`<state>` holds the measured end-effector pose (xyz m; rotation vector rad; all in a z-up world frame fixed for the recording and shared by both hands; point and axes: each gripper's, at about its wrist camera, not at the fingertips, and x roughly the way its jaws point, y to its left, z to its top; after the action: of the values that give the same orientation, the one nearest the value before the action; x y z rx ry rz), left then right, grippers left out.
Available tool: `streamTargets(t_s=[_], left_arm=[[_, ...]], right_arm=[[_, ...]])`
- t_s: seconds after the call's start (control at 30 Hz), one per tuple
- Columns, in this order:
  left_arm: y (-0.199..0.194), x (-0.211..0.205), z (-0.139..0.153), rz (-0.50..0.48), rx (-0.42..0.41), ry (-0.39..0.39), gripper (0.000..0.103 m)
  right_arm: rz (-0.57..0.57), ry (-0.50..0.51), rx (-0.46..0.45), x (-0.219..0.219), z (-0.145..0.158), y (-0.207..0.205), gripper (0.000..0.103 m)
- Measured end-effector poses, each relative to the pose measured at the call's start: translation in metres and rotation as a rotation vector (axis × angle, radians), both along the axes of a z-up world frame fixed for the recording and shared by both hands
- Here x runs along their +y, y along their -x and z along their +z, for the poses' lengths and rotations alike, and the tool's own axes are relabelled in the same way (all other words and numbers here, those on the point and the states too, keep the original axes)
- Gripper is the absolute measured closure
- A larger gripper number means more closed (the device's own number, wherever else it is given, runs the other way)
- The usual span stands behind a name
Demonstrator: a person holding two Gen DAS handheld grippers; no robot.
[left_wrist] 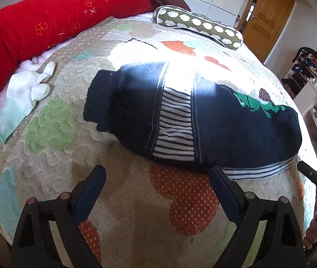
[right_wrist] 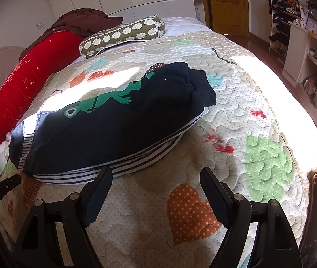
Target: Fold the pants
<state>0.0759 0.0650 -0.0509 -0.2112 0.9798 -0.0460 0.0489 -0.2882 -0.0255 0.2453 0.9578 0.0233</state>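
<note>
Dark navy pants [left_wrist: 214, 120] with a green frog print and striped lining lie folded in a compact bundle on the quilted bedspread [left_wrist: 125, 201]. They also show in the right wrist view [right_wrist: 113, 129]. My left gripper [left_wrist: 157, 174] is open and empty, just in front of the bundle's near edge. My right gripper [right_wrist: 156, 174] is open and empty, its left finger close to the striped hem.
A white glove [left_wrist: 24, 96] lies left of the pants. A red bolster [left_wrist: 46, 24] and a green patterned pillow [left_wrist: 198, 24] lie at the bed's far side. Shelves [right_wrist: 310, 51] and a wooden door [right_wrist: 227, 4] stand beyond the bed.
</note>
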Motion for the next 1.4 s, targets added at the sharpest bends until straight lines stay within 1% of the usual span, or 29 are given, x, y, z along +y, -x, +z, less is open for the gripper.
streamTargets(t_s=[0.1, 0.27, 0.37, 0.47, 0.53, 0.6, 0.63, 0.67, 0.7, 0.73, 0.77, 0.8, 0.83, 0.93, 1.03, 1.17, 1.23, 1.3, 1.37, 1.4], left_arm=[[-0.012, 0.006, -0.003, 0.013, 0.009, 0.016, 0.01], [-0.035, 0.008, -0.007, 0.009, 0.034, 0.057, 0.01], [-0.047, 0.006, -0.012, 0.003, 0.048, 0.068, 0.01], [-0.06, 0.006, -0.019, 0.005, 0.071, 0.072, 0.01], [-0.069, 0.005, -0.021, 0.016, 0.077, 0.066, 0.01], [-0.077, 0.005, -0.021, 0.034, 0.092, 0.08, 0.01], [-0.08, 0.006, -0.02, 0.047, 0.095, 0.095, 0.018], [-0.081, 0.006, -0.018, 0.056, 0.094, 0.108, 0.042], [-0.083, 0.006, -0.016, 0.057, 0.097, 0.114, 0.055], [-0.085, 0.007, -0.015, 0.058, 0.102, 0.12, 0.076], [-0.086, 0.007, -0.013, 0.05, 0.109, 0.146, 0.083], [-0.086, 0.007, -0.011, 0.049, 0.113, 0.156, 0.085], [-0.085, 0.006, -0.007, 0.049, 0.111, 0.151, 0.086], [-0.076, 0.003, 0.005, 0.035, 0.089, 0.122, 0.088], [-0.062, 0.005, 0.018, 0.027, 0.065, 0.129, 0.088], [-0.037, 0.014, 0.03, 0.026, 0.053, 0.142, 0.089], [-0.024, 0.019, 0.031, 0.034, 0.053, 0.152, 0.089], [-0.011, 0.023, 0.028, 0.041, 0.05, 0.143, 0.088], [-0.003, 0.025, 0.021, 0.051, 0.062, 0.11, 0.083], [-0.001, 0.026, 0.015, 0.065, 0.074, 0.089, 0.081]], right_arm=[[-0.019, -0.038, 0.014, -0.008, -0.002, -0.011, 0.018], [-0.055, -0.053, 0.03, -0.022, -0.008, -0.029, 0.019], [-0.084, -0.107, 0.051, -0.032, -0.016, -0.039, 0.019], [-0.109, -0.131, 0.044, -0.038, -0.02, -0.049, 0.019], [-0.119, -0.129, 0.033, -0.039, -0.02, -0.057, 0.019], [-0.126, -0.124, 0.025, -0.039, -0.021, -0.067, 0.019], [-0.133, -0.124, 0.02, -0.039, -0.021, -0.072, 0.023], [-0.139, -0.125, 0.013, -0.04, -0.021, -0.076, 0.028], [-0.144, -0.123, 0.01, -0.04, -0.022, -0.081, 0.045], [-0.145, -0.13, 0.015, -0.04, -0.023, -0.086, 0.062], [-0.144, -0.156, 0.022, -0.041, -0.025, -0.089, 0.07], [-0.14, -0.196, 0.027, -0.042, -0.026, -0.092, 0.081], [-0.137, -0.226, 0.033, -0.043, -0.027, -0.093, 0.083], [-0.126, -0.223, 0.018, -0.04, -0.019, -0.087, 0.086], [-0.113, -0.22, -0.002, -0.036, -0.008, -0.072, 0.086], [-0.107, -0.26, -0.024, -0.036, 0.006, -0.046, 0.086], [-0.098, -0.28, -0.026, -0.036, 0.01, -0.03, 0.086], [-0.089, -0.3, -0.025, -0.037, 0.01, -0.014, 0.086], [-0.079, -0.303, -0.018, -0.035, 0.005, 0.002, 0.086], [-0.072, -0.286, -0.01, -0.032, 0.001, 0.006, 0.083]])
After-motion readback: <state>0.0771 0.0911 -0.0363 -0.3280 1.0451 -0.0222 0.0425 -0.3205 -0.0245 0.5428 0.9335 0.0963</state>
